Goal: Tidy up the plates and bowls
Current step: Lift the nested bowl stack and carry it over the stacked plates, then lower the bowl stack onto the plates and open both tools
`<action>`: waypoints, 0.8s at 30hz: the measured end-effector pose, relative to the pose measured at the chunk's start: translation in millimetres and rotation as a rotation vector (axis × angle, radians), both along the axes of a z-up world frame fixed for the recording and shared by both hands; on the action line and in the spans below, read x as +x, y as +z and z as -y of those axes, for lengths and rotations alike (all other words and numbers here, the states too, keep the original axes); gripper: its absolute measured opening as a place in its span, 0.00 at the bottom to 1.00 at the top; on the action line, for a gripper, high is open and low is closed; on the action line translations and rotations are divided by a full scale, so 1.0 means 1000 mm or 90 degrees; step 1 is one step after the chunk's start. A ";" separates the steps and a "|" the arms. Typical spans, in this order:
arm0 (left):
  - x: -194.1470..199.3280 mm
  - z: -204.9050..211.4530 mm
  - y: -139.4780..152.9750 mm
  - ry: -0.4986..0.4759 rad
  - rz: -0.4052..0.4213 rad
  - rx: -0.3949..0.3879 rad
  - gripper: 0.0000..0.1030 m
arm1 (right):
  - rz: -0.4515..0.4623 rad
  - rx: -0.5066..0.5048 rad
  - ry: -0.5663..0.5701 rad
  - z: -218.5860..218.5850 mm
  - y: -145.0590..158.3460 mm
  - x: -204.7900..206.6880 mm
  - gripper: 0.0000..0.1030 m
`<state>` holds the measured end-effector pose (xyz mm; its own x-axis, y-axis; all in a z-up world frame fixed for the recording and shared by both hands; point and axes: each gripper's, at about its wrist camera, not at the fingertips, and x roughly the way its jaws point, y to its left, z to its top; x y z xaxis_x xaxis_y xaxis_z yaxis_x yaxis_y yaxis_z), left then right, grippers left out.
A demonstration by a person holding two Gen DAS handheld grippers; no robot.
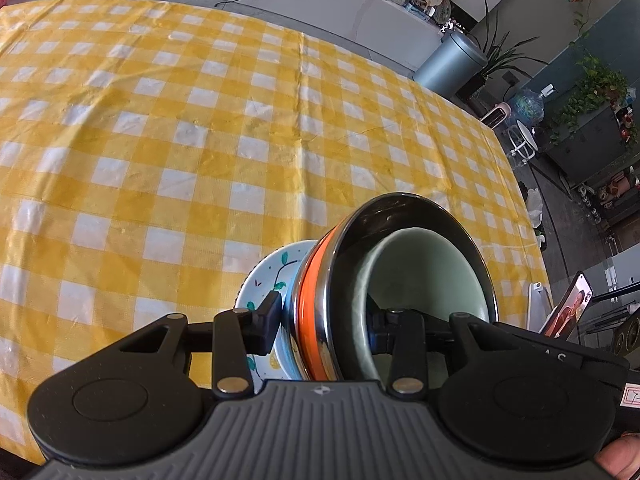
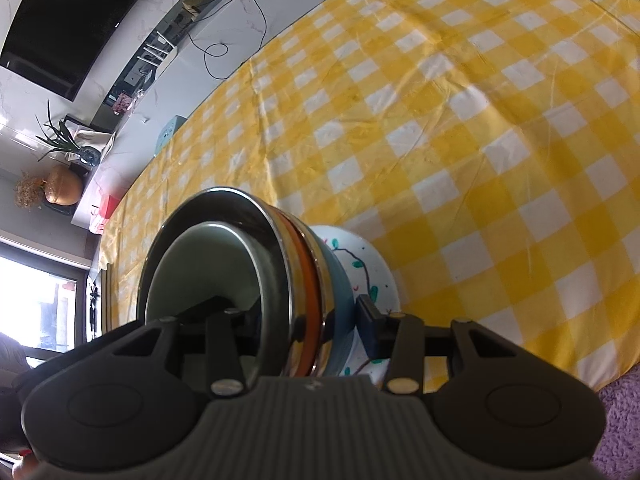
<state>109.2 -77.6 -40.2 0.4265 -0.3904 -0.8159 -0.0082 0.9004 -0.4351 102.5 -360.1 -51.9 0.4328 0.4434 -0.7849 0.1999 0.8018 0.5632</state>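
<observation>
Clamping a nested stack from one side, the left gripper has one finger under the white round plate with painted leaves and the other inside the pale green ceramic bowl, which sits in the steel bowl with an orange band. The stack hangs above the yellow-and-white checked tablecloth, near its edge.

In the right wrist view, the right gripper grips the same stack, above the cloth's edge.

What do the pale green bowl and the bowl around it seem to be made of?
Pale green bowl: probably glazed ceramic, with a thick rim and a soft, even sheen. Outer bowl: likely stainless steel, with a thin, mirror-bright rim and an orange band outside.
</observation>
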 end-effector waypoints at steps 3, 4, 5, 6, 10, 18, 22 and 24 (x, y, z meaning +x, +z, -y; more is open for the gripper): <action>0.002 -0.002 -0.005 0.003 -0.006 0.002 0.43 | -0.007 0.001 0.001 -0.001 -0.006 0.002 0.42; 0.003 -0.003 -0.006 0.005 -0.007 0.002 0.43 | -0.008 0.002 0.002 -0.001 -0.008 0.003 0.42; 0.004 -0.004 -0.006 0.006 -0.004 0.001 0.43 | -0.009 0.004 0.002 -0.002 -0.009 0.004 0.42; 0.005 -0.005 -0.007 0.007 -0.004 0.000 0.43 | -0.007 0.006 0.002 -0.003 -0.010 0.005 0.42; 0.008 -0.006 -0.006 0.011 0.001 0.003 0.43 | -0.005 0.009 0.002 -0.004 -0.010 0.009 0.42; 0.007 -0.006 -0.006 0.005 0.009 0.009 0.43 | -0.001 0.004 0.005 -0.009 -0.008 0.012 0.42; 0.005 -0.006 -0.004 0.002 0.025 0.008 0.45 | 0.003 -0.012 0.014 -0.012 -0.006 0.013 0.49; 0.004 -0.005 -0.001 -0.002 0.038 0.011 0.55 | 0.019 -0.032 0.020 -0.014 -0.001 0.012 0.66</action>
